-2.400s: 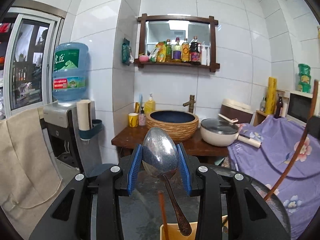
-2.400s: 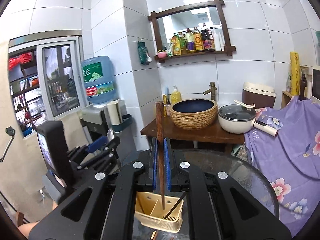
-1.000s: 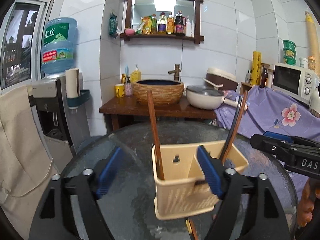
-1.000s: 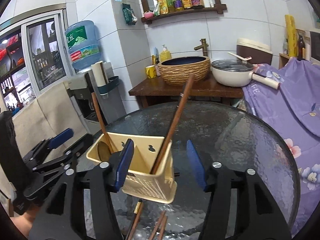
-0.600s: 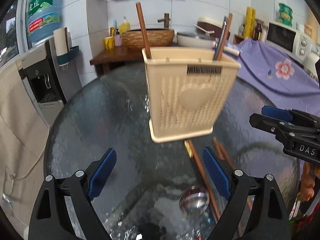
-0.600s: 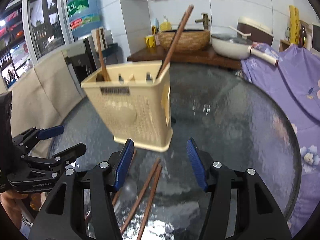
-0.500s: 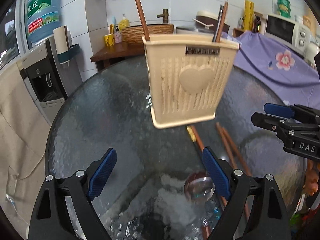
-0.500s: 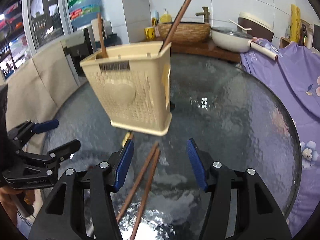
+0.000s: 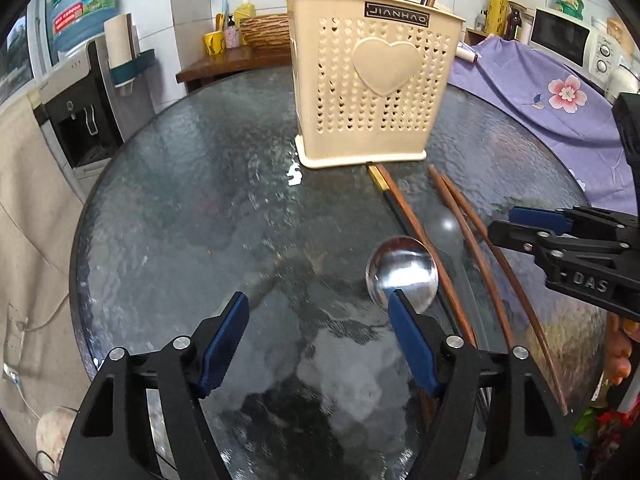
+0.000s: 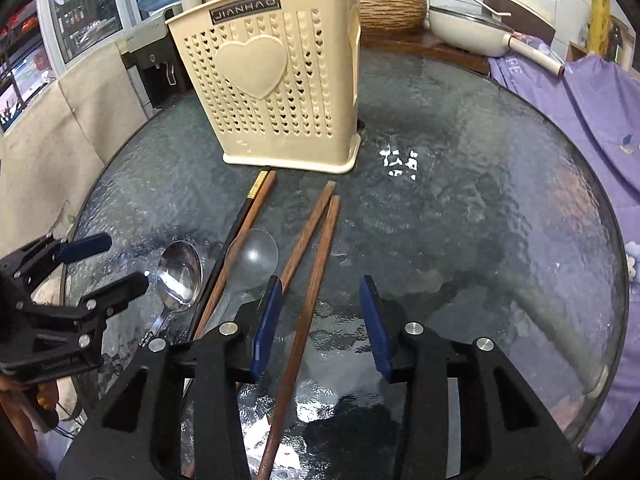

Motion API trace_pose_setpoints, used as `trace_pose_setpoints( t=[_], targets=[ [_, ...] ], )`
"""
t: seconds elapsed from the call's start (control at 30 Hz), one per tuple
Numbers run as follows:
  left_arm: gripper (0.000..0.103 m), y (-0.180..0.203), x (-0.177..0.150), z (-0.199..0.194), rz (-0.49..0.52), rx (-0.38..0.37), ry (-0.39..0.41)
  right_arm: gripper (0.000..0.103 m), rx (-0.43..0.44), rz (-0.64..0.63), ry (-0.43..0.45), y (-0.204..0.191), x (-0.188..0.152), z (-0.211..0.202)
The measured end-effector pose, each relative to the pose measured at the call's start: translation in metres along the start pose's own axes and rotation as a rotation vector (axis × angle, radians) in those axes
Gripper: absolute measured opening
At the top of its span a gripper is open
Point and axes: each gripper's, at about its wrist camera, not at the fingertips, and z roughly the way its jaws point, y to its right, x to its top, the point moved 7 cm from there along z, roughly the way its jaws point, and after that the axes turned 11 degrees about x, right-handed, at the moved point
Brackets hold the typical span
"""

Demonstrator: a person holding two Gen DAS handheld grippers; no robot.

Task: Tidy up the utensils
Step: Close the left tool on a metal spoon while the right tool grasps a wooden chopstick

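Observation:
A cream perforated utensil holder (image 9: 376,80) (image 10: 272,80) stands on the round glass table (image 9: 180,220) with chopsticks poking out of it. In front of it lie a metal spoon (image 9: 402,270) (image 10: 178,272), a clear plastic spoon (image 10: 252,258), a dark gold-banded chopstick (image 10: 240,232) and two brown chopsticks (image 9: 472,224) (image 10: 316,240). My left gripper (image 9: 318,300) (image 10: 120,262) hangs low over the glass, jaws closing, the metal spoon's bowl just beyond its right fingertip and only bare glass between the pads. My right gripper (image 10: 320,284) (image 9: 508,224) is closing around one brown chopstick without pressing on it.
A purple flowered cloth (image 10: 592,112) drapes beside the table's right edge. Behind stand a wooden stand with a woven basin (image 10: 392,8) and a white pan (image 10: 468,24), a water dispenser (image 9: 80,92) at left, and a microwave (image 9: 568,40).
The spoon and chopstick held earlier now stand in the holder. Both grippers have sunk toward the glass and tipped downward. Their jaws stand narrower than half a second ago.

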Motion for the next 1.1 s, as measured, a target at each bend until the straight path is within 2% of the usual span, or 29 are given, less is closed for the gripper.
trace_pose_setpoints(
  t=[0.13,0.43,0.67,1.1],
  targets=[
    [0.069,0.008,-0.005,-0.004,0.008,-0.022,-0.003,0.037,-0.036,-0.017,-0.002,-0.001,-0.001,0.001],
    [0.069,0.027,-0.013,-0.004,0.053,-0.049,-0.020,0.037,-0.040,-0.011,-0.020,0.003,-0.006,0.003],
    [0.066,0.039,-0.013,0.000,0.096,-0.027,-0.029,0.033,-0.058,-0.029,-0.029,0.002,-0.005,0.008],
    [0.062,0.040,-0.001,0.007,0.063,-0.013,-0.027,0.031,-0.083,-0.038,-0.027,0.001,0.014,0.023]
  ],
)
